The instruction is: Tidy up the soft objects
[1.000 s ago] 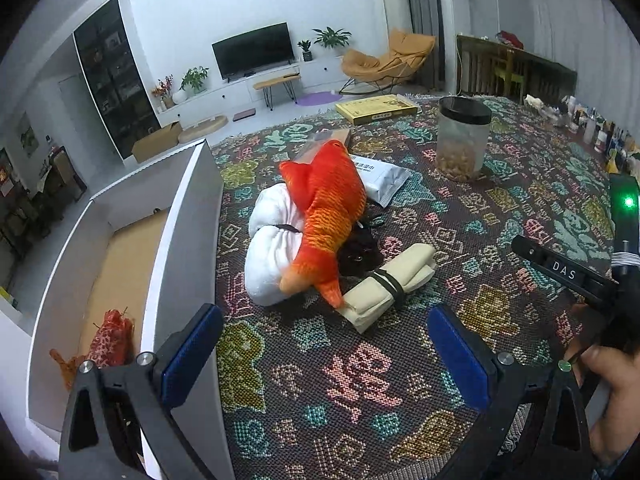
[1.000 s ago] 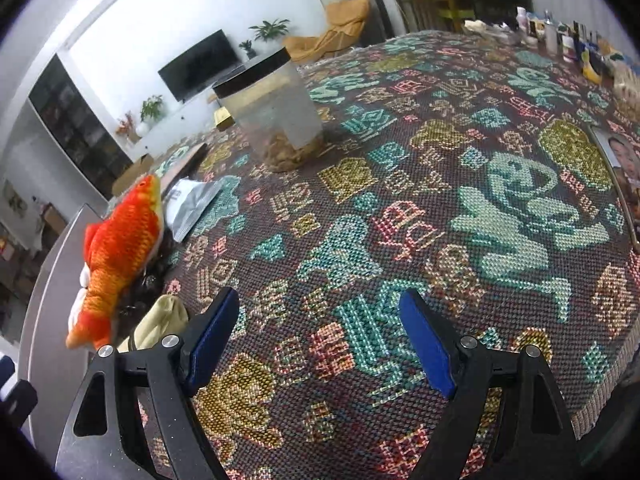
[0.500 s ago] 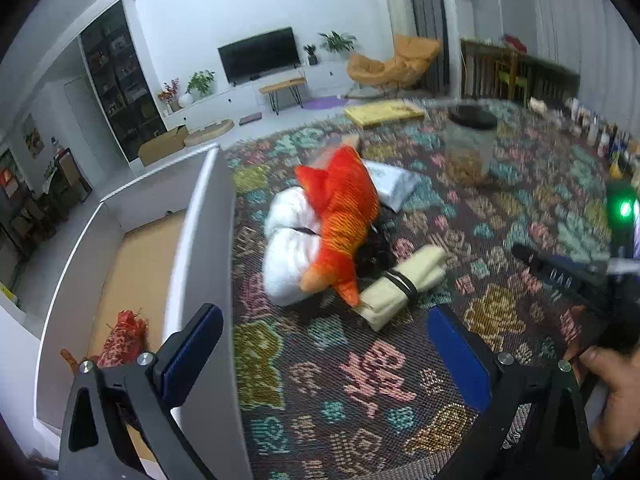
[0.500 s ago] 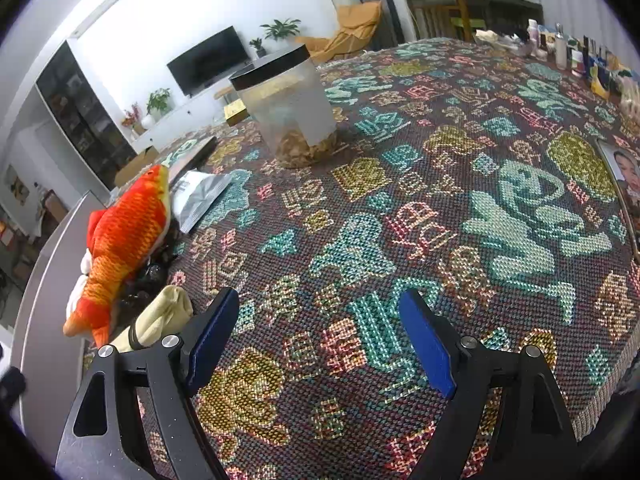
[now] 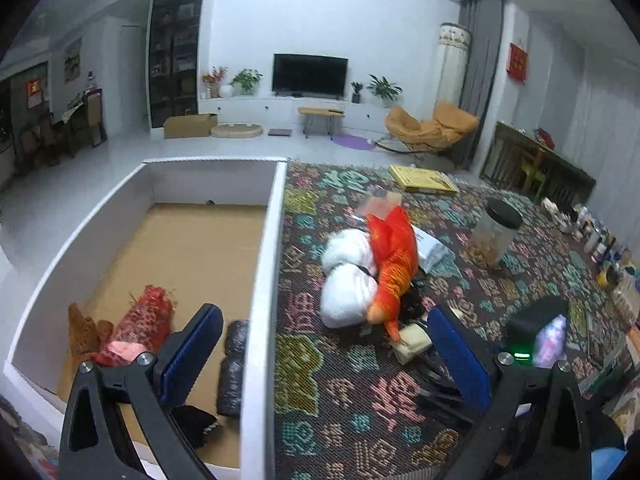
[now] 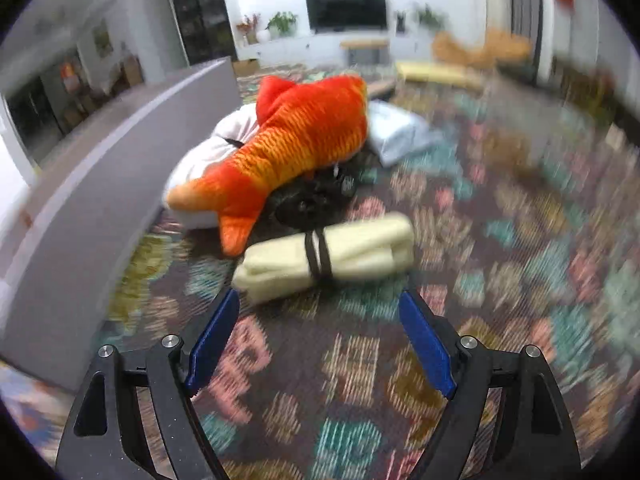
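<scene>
**Op A:** Both tools have swung toward the box since a second ago; my right tool (image 6: 320, 344) now faces the pile, not bare cloth.

**Op B:** State?

**Op A:** Right tool released, nothing between the pads. Left tool (image 5: 324, 352) released too, straddling the box (image 5: 264, 280) wall.

**Op B:** Step?

**Op A:** I judge I'm lining up on the next soft thing. The roll (image 6: 328, 256) lies just beside the fish (image 6: 296, 148), nearer me, with the fish draped on the white bundle (image 6: 208, 152). Next I'd drop the pads across the roll near its strap.

**Op B:** Views?

**Op A:** Only the left shows inside the box: the red toy (image 5: 136, 328) and dark roll (image 5: 234, 364) already there. The right is blurred.
</scene>
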The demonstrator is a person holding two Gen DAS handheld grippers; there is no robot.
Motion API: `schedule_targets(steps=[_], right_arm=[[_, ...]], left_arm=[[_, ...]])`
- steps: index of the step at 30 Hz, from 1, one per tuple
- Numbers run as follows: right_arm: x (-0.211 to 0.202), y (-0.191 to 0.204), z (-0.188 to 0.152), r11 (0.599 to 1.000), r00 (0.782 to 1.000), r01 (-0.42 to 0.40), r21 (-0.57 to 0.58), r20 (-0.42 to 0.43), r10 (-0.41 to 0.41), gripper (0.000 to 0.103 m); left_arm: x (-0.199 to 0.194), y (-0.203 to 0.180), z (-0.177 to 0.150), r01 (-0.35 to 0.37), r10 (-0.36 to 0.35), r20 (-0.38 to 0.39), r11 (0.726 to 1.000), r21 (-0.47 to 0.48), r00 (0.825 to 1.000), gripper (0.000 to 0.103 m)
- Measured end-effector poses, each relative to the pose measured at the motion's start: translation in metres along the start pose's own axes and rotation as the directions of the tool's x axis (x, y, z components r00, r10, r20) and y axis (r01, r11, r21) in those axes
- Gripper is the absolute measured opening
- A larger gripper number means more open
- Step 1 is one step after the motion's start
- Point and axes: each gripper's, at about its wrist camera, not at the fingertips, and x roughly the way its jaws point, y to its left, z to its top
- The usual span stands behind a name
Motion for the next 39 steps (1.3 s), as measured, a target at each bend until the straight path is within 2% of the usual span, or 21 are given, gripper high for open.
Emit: schedule_targets(steps=[2, 5, 7, 8, 9, 10, 11, 12, 14, 17, 20, 23, 26, 27, 30, 32, 33, 34, 35, 37, 39], right_arm=[[0.009, 0.014, 0.007, 0.997, 1.000, 0.017, -0.080, 0.001, -0.017, 0.085], [0.028, 0.021, 0.012, 0.985, 0.996, 0.086, -0.148, -0.008, -0.088, 0.085], [0.034, -0.001, 0.014, 0.992, 0.996, 0.091, -0.086, -0.017, -0.093, 0.084], [0.036, -0.016, 0.013, 0.992, 0.992, 0.122, -0.043, -0.027, -0.123, 0.084], [0.040, -0.039, 0.008, 0.986, 0.986, 0.161, 0.035, -0.054, -0.159, 0.084], [0.044, -0.061, 0.004, 0.978, 0.983, 0.171, 0.120, -0.091, -0.161, 0.084], [0.044, -0.097, -0.002, 0.950, 0.983, 0.171, 0.263, -0.116, -0.145, 0.084], [0.041, -0.123, -0.005, 0.922, 0.978, 0.205, 0.329, -0.114, -0.176, 0.084], [0.035, -0.169, -0.006, 0.867, 0.944, 0.329, 0.373, -0.131, -0.302, 0.084], [0.020, -0.247, -0.013, 0.781, 0.924, 0.378, 0.497, -0.152, -0.351, 0.084], [-0.008, -0.301, -0.032, 0.717, 0.950, 0.292, 0.633, -0.104, -0.296, 0.084], [-0.021, -0.311, -0.054, 0.686, 0.964, 0.239, 0.687, -0.086, -0.250, 0.084], [-0.009, -0.295, -0.056, 0.699, 0.968, 0.250, 0.670, -0.163, -0.191, 0.085], [-0.009, -0.286, -0.053, 0.713, 0.967, 0.254, 0.654, -0.158, -0.200, 0.085], [0.003, -0.256, -0.037, 0.786, 0.945, 0.323, 0.527, -0.221, -0.241, 0.085], [0.013, -0.239, -0.034, 0.818, 0.943, 0.321, 0.477, -0.244, -0.228, 0.085], [0.018, -0.229, -0.032, 0.826, 0.937, 0.332, 0.455, -0.256, -0.236, 0.087], [0.020, -0.220, -0.031, 0.828, 0.924, 0.370, 0.422, -0.261, -0.280, 0.087], [0.019, -0.214, -0.031, 0.830, 0.922, 0.377, 0.412, -0.251, -0.295, 0.086], [0.017, -0.210, -0.033, 0.832, 0.927, 0.367, 0.416, -0.239, -0.290, 0.086], [0.015, -0.217, -0.038, 0.821, 0.937, 0.343, 0.456, -0.227, -0.265, 0.090]], left_arm=[[0.003, -0.008, -0.004, 0.009, -0.009, -0.012, 1.000, 0.023, 1.000, 0.102], [0.007, -0.020, -0.009, 0.030, -0.028, -0.033, 0.998, 0.056, 0.999, 0.102], [0.008, -0.028, -0.012, 0.040, -0.037, -0.041, 0.996, 0.078, 0.998, 0.102], [0.009, -0.031, -0.014, 0.045, -0.041, -0.044, 0.995, 0.087, 0.998, 0.102], [0.009, -0.035, -0.016, 0.052, -0.047, -0.047, 0.994, 0.096, 0.998, 0.102], [0.011, -0.039, -0.017, 0.058, -0.053, -0.051, 0.993, 0.101, 0.997, 0.102], [0.012, -0.043, -0.019, 0.066, -0.060, -0.059, 0.992, 0.106, 0.996, 0.102], [0.014, -0.047, -0.021, 0.076, -0.069, -0.069, 0.991, 0.111, 0.995, 0.102], [0.018, -0.055, -0.025, 0.095, -0.084, -0.091, 0.988, 0.119, 0.992, 0.102], [0.025, -0.073, -0.033, 0.126, -0.109, -0.124, 0.982, 0.142, 0.986, 0.102], [0.048, -0.095, -0.048, 0.137, -0.103, -0.184, 0.973, 0.184, 0.978, 0.102], [0.080, -0.106, -0.064, 0.132, -0.084, -0.240, 0.973, 0.191, 0.967, 0.102], [0.116, -0.119, -0.080, 0.100, -0.034, -0.281, 0.969, 0.226, 0.959, 0.102], [0.127, -0.124, -0.084, 0.091, -0.015, -0.291, 0.964, 0.249, 0.957, 0.102], [0.148, -0.134, -0.087, 0.072, 0.016, -0.291, 0.955, 0.288, 0.956, 0.102], [0.159, -0.137, -0.085, 0.074, 0.015, -0.288, 0.952, 0.296, 0.957, 0.102], [0.163, -0.137, -0.083, 0.077, 0.014, -0.292, 0.952, 0.296, 0.956, 0.102], [0.167, -0.136, -0.081, 0.088, 0.001, -0.296, 0.954, 0.288, 0.955, 0.102], [0.169, -0.134, -0.079, 0.101, -0.016, -0.300, 0.958, 0.270, 0.954, 0.102], [0.174, -0.127, -0.077, 0.123, -0.051, -0.309, 0.968, 0.220, 0.950, 0.103], [0.174, -0.124, -0.078, 0.127, -0.059, -0.291, 0.967, 0.222, 0.955, 0.103]])
